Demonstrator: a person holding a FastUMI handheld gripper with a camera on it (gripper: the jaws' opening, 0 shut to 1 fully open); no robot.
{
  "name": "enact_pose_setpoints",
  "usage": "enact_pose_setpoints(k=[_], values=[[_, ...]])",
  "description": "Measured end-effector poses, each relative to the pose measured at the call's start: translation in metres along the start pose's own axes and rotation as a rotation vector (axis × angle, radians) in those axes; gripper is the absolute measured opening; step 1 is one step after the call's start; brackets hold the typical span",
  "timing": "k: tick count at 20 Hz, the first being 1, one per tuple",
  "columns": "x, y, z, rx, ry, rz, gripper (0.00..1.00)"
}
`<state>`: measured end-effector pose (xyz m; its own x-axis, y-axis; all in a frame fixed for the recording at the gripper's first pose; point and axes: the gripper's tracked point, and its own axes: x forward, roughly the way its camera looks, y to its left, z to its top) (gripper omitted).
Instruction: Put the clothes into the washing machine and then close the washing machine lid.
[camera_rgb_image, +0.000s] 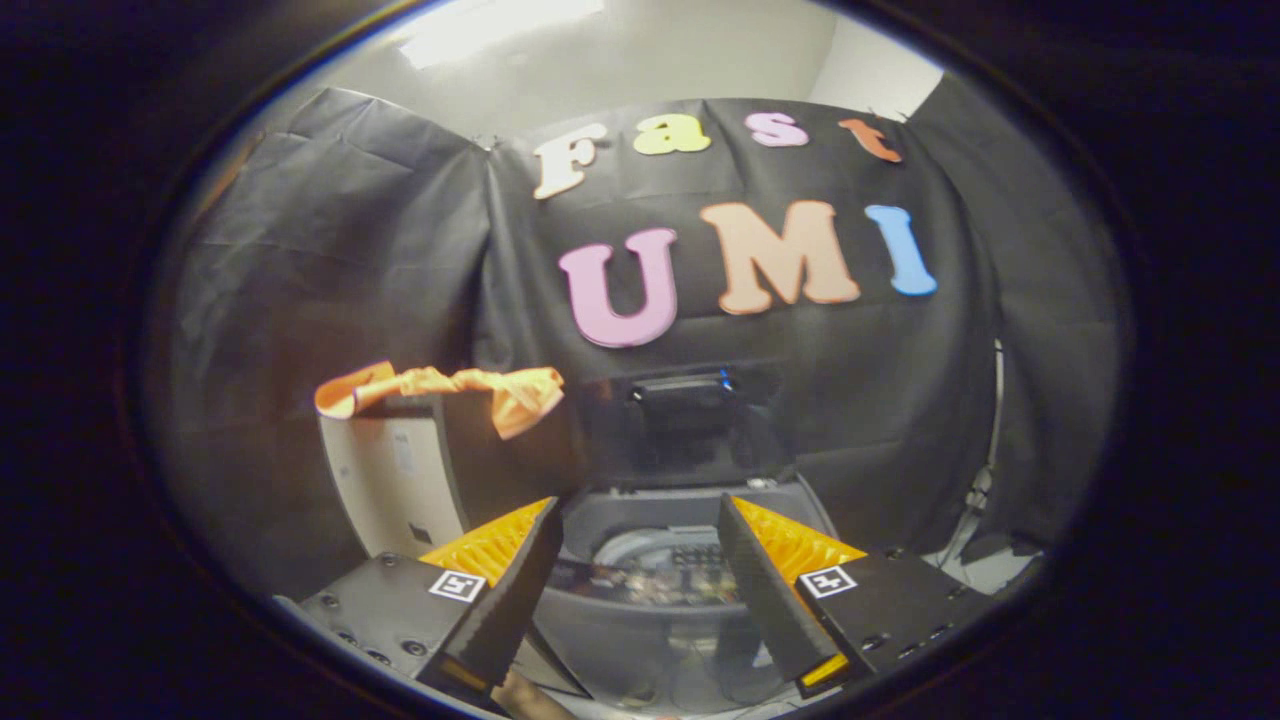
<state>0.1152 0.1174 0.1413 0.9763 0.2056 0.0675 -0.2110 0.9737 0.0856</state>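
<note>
An orange cloth (450, 390) lies draped over the top of a pale box-like stand (390, 480), up and to the left beyond my fingers. The washing machine (690, 500) sits straight ahead and below, its lid (690, 420) raised upright at the back and its drum (650, 560) open to view between my fingers. My gripper (632, 540) is open, with a wide gap between the fingers and nothing held.
Black cloth walls close off the booth behind and to both sides. A thin cable or hose (985, 470) hangs down the wall to the right of the machine.
</note>
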Motion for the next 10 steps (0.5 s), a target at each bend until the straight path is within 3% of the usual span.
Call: enact_pose_setpoints(k=[3, 10], values=[[0.048, 0.05, 0.044, 0.011, -0.012, 0.089, 0.98], [0.148, 0.19, 0.085, 0.017, 0.057, 0.286, 0.97]])
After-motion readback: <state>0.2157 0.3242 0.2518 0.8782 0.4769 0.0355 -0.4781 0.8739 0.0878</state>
